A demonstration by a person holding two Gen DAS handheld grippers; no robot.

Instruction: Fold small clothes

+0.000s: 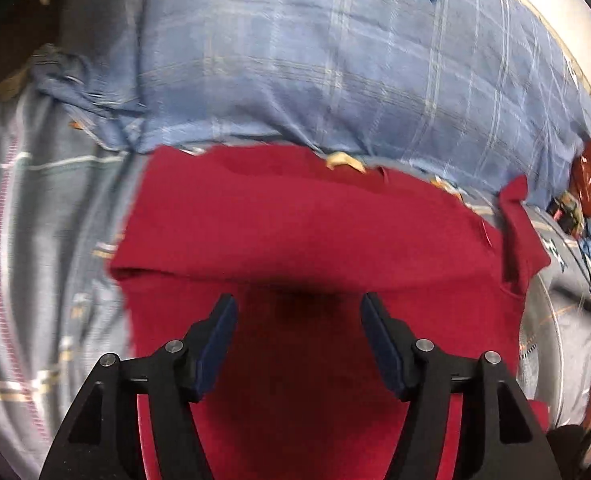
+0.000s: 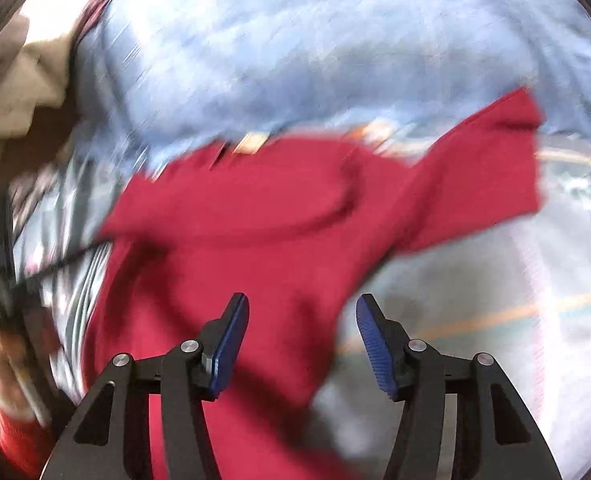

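A dark red garment [image 1: 315, 232] lies spread on a plaid bedsheet, with a fold running across it just beyond my left gripper [image 1: 299, 308]. That gripper hovers over the red cloth with its jaws open and nothing between the blue pads. In the right wrist view the same red garment [image 2: 255, 220] shows blurred, one sleeve [image 2: 491, 160] stretched to the upper right. My right gripper [image 2: 302, 308] stands open above the garment's right edge, holding nothing.
A blue plaid pillow [image 1: 335, 60] lies behind the garment. The grey plaid sheet [image 1: 43, 240] stretches left. Reddish clutter and cables [image 1: 587, 196] sit at the right. A beige cloth [image 2: 19, 92] and a hand in a red sleeve [image 2: 11, 412] show at the left of the right wrist view.
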